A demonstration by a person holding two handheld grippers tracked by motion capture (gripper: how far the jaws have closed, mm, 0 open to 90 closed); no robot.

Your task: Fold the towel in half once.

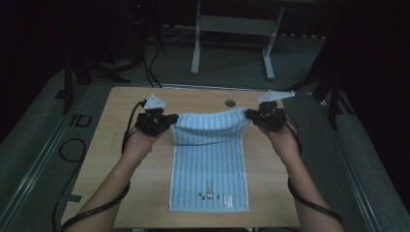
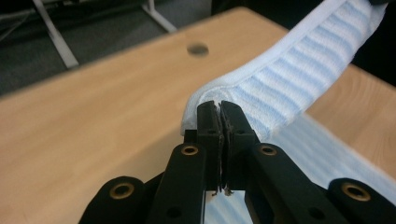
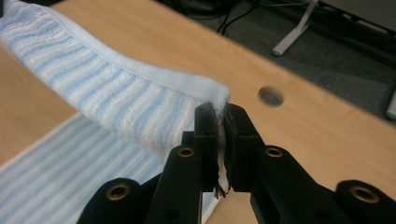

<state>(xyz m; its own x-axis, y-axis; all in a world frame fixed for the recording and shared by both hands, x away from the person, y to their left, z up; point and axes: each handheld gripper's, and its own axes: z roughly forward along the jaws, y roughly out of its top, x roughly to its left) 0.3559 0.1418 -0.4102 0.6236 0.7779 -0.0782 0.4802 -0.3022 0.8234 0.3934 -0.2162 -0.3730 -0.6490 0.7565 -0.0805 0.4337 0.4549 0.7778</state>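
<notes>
A light blue striped towel (image 1: 210,166) lies lengthwise on the wooden table (image 1: 121,159), its far end lifted and sagging between both grippers. My left gripper (image 1: 170,119) is shut on the far left corner of the towel (image 2: 280,74); the left gripper view has the jaws (image 2: 219,109) pinched tight on the hem. My right gripper (image 1: 250,114) is shut on the far right corner, and in the right gripper view the towel (image 3: 116,93) edge sits clamped between the jaws (image 3: 220,112). The near end carries a small label and printed motif (image 1: 211,193).
A round cable hole (image 1: 230,103) sits in the table near its far edge, just beyond the lifted towel. A white frame stand (image 1: 232,34) is on the floor behind the table. Black cables (image 1: 72,150) trail off the table's left side.
</notes>
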